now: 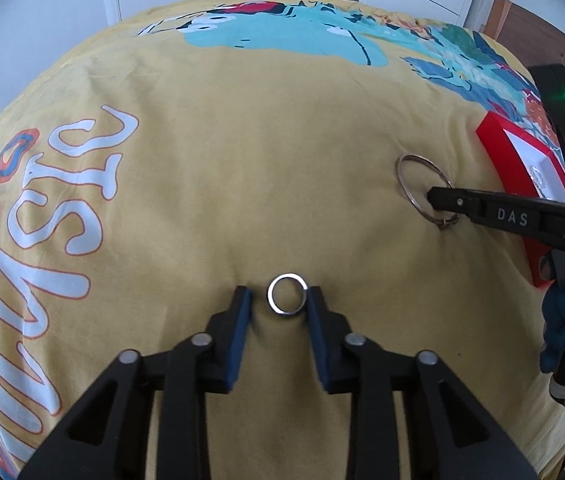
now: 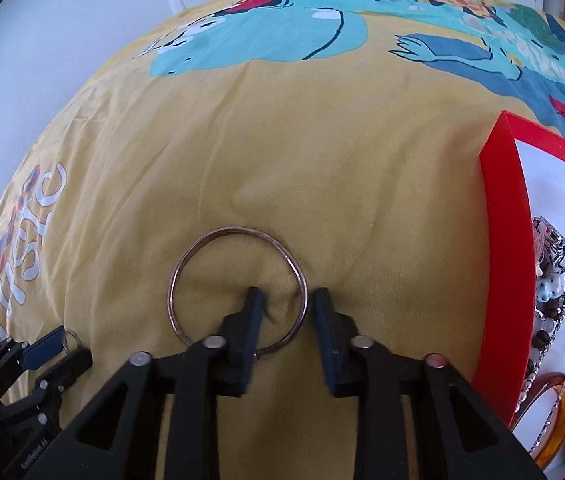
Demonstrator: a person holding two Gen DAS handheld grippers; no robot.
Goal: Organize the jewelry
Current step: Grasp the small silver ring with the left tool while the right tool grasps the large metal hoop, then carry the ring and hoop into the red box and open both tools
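A small silver ring [image 1: 286,293] lies on the yellow printed bedcover between the open fingers of my left gripper [image 1: 279,300], touching the right pad. A large thin metal bangle [image 2: 237,287] lies on the cover. My right gripper [image 2: 288,300] is open and straddles the bangle's right rim, with the left finger inside the hoop. The bangle [image 1: 426,188] and the right gripper [image 1: 438,200] show in the left wrist view too. The left gripper [image 2: 64,340] with the ring shows at the lower left of the right wrist view.
A red tray [image 2: 506,240] with a white inside stands to the right and holds chains, a beaded piece and an amber bangle [image 2: 554,412]. It also shows in the left wrist view [image 1: 498,140]. Wardrobes stand behind the bed.
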